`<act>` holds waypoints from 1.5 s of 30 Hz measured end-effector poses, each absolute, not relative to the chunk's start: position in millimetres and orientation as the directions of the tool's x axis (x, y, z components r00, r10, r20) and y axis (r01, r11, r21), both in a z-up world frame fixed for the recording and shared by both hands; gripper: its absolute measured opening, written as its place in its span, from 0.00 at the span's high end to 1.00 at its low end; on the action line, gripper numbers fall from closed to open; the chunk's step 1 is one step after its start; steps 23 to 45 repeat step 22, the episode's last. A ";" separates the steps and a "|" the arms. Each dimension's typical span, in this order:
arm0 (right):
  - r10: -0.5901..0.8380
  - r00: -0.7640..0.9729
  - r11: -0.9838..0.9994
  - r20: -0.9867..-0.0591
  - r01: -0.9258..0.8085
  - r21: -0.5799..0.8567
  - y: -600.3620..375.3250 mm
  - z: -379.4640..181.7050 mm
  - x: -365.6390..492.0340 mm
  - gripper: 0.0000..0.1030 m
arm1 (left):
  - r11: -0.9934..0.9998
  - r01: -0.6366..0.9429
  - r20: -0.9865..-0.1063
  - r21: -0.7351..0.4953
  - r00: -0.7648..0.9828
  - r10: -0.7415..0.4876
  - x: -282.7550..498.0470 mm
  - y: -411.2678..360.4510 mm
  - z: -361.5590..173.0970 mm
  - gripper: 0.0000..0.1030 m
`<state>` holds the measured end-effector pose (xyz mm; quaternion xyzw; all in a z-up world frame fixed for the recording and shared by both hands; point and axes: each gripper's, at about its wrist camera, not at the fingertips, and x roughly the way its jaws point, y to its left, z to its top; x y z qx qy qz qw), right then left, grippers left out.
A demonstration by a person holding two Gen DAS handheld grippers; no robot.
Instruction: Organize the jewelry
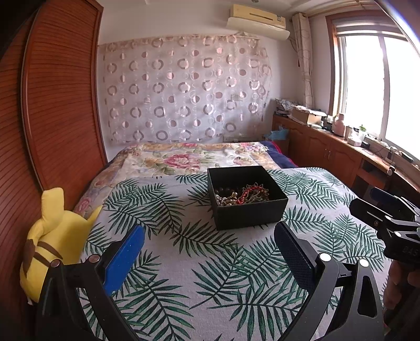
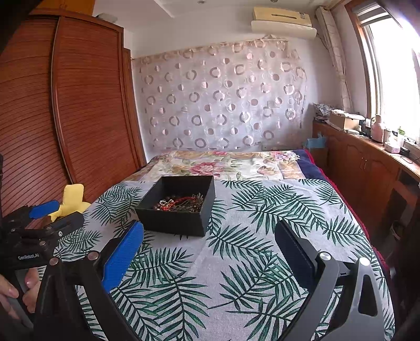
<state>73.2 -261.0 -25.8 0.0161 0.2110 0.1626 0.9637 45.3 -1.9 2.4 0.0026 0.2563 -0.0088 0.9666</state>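
Black cardboard box (image 1: pixel 246 199), open-topped, sits on the palm-leaf bedspread (image 1: pixel 183 262) near the middle of the bed. Inside it, piled toward the near wall: tangled jewelry (image 1: pixel 241 195), with a red chain, pale pearl-like beads and darker beads. Individual pieces too knotted to separate by eye.

Left wrist view: left gripper (image 1: pixel 210 238) hovers above the bedspread, jaws spread wide, nothing between them. Blue pad on one finger, dark pad on the other. Box lies at 12 o'clock, just beyond the fingertips, not touched. At 3 o'clock the right gripper (image 1: pixel 378 202) enters the frame, held in a hand at the edge; its blue-padded jaws also stand apart and empty.

Right wrist view: right gripper points down the bed, jaws wide, empty. Box (image 2: pixel 178 204) at about 11 o'clock, ahead of the blue-padded finger and clear of it. Left gripper (image 2: pixel 52 215) at 9 o'clock, gripped by a hand (image 2: pixel 15 291) at 8 o'clock.

Surroundings: yellow plush toy (image 1: pixel 52 244) at 9 o'clock in the left view, against the slatted wooden wardrobe (image 1: pixel 60 105). Floral quilt (image 1: pixel 189 157) beyond the box. Ring-patterned curtain (image 1: pixel 183 89) on the far wall, air conditioner (image 1: pixel 258 21) above it. Window (image 1: pixel 380 86) and cluttered wooden counter (image 1: pixel 328 141) at 2 o'clock.
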 end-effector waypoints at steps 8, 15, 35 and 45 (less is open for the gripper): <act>0.318 0.860 0.947 -0.399 -0.306 0.096 -262.3 -27.2 72.7 0.02 | 1.000 0.020 -0.494 -0.001 0.869 -0.018 45.2 -3.2 3.5 0.07; 0.318 0.860 0.947 -0.400 -0.305 0.097 -260.8 -26.9 73.0 0.02 | 1.000 0.020 -0.496 -0.009 0.868 -0.022 45.3 -4.9 3.4 0.07; 0.317 0.860 0.948 -0.399 -0.304 0.097 -259.6 -26.4 73.5 0.02 | 1.000 0.015 -0.500 -0.009 0.866 -0.018 46.2 -8.2 3.1 0.07; 0.317 0.860 0.948 -0.399 -0.304 0.097 -259.6 -26.4 73.5 0.02 | 1.000 0.015 -0.500 -0.009 0.866 -0.018 46.2 -8.2 3.1 0.07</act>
